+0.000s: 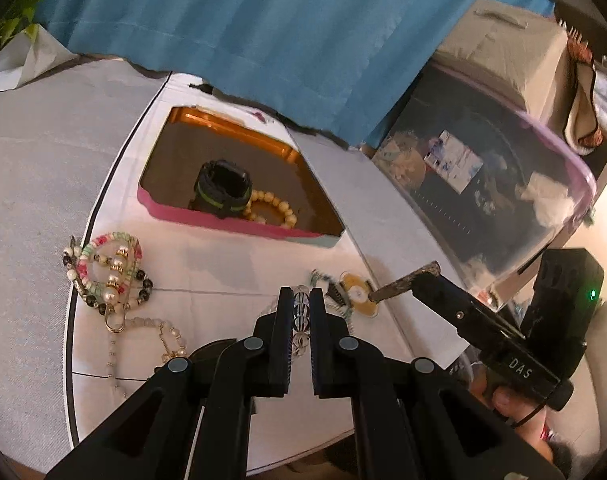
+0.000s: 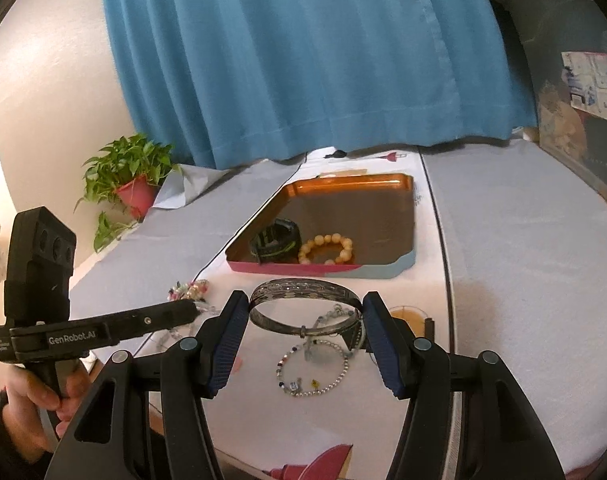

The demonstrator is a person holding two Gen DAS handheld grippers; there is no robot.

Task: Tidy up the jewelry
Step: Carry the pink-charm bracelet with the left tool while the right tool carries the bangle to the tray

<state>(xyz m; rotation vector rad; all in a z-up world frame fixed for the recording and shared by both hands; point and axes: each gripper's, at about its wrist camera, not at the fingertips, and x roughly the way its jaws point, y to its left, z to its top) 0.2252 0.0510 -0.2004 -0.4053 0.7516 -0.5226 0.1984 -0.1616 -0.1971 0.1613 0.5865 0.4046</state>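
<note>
My left gripper [image 1: 302, 294] is shut on a string of clear crystal beads [image 1: 301, 320] just above the white cloth. My right gripper [image 2: 305, 300] is shut on a silver bangle [image 2: 303, 305], held across its width above the cloth. A copper tray [image 1: 239, 144] with a pink front rim holds a black watch [image 1: 222, 190] and an amber bead bracelet [image 1: 269, 210]; the tray also shows in the right wrist view [image 2: 387, 216]. A thin beaded bracelet [image 2: 315, 368] lies under the bangle. A heap of pearl and coloured bracelets [image 1: 107, 276] lies left.
A blue curtain [image 1: 243, 32] hangs behind the table. A clear storage bin [image 1: 495, 184] stands at the right. A potted plant [image 2: 131, 176] stands at the far left. A small round amber piece [image 1: 357, 294] lies by the right gripper's finger.
</note>
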